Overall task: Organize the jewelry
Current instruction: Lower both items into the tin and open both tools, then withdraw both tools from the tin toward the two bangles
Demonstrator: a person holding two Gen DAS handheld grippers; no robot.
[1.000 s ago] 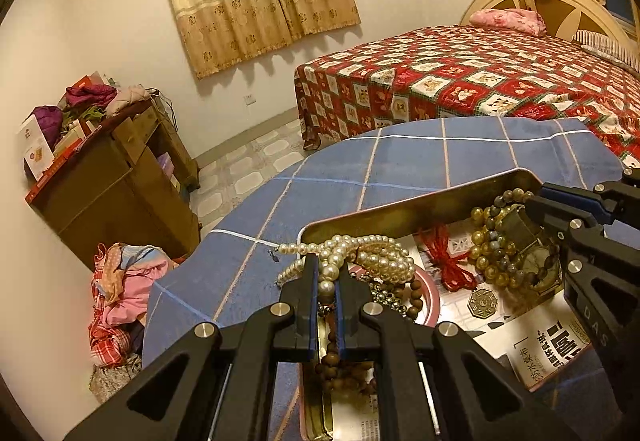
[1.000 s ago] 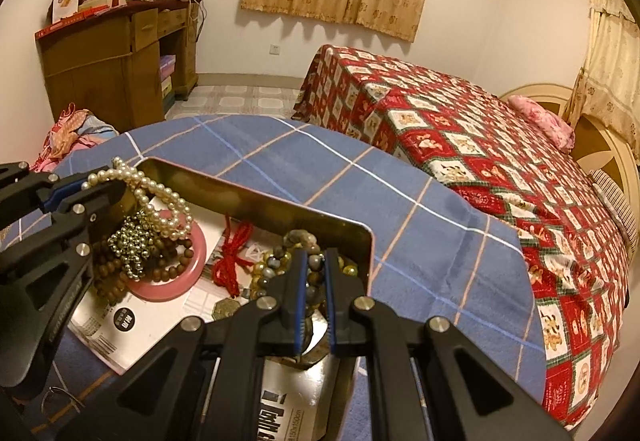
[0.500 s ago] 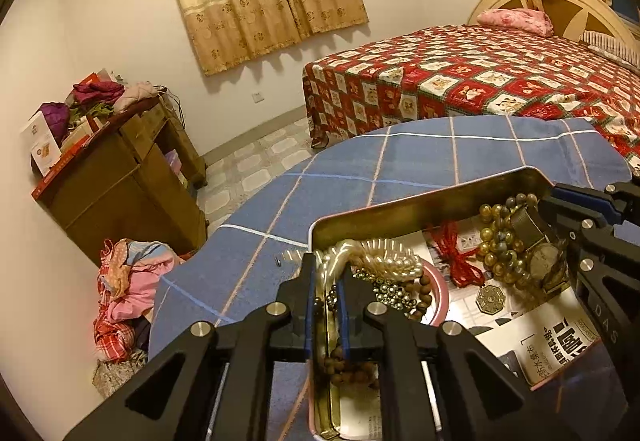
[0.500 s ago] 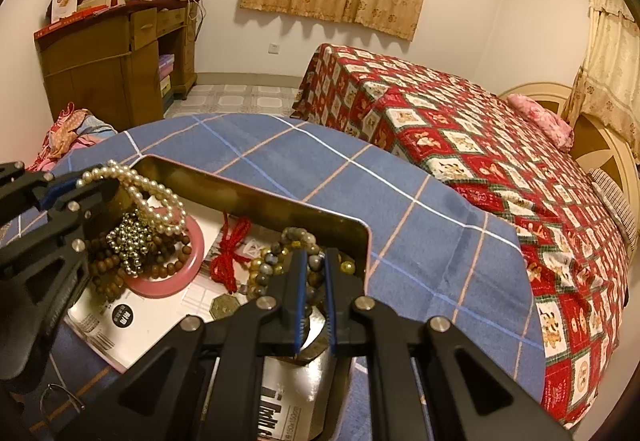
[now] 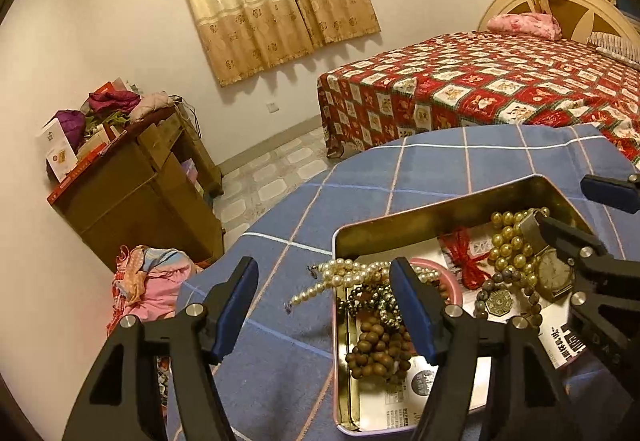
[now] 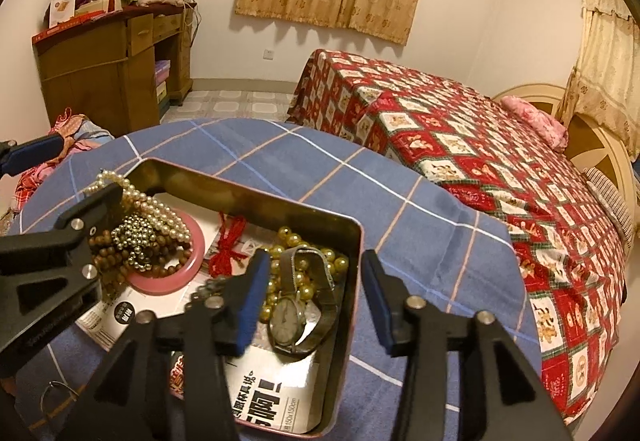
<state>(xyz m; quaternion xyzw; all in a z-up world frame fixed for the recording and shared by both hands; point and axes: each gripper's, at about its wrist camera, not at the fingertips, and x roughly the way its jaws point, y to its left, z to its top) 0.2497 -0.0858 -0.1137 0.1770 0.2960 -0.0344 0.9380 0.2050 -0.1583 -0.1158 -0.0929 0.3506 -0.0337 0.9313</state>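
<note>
A white printed sheet in the tin, at six o'clock in the right wrist view, bears large black Chinese characters and, beneath them, "150x150cm". The small print on the black round label at eight o'clock is too small to read.

tin crammed with beads, blue cloth beyond lies bare

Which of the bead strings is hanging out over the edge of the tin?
The white pearl strand: it drapes over the tin rim onto the blue cloth. The brown wooden beads and golden beads lie inside.
</note>
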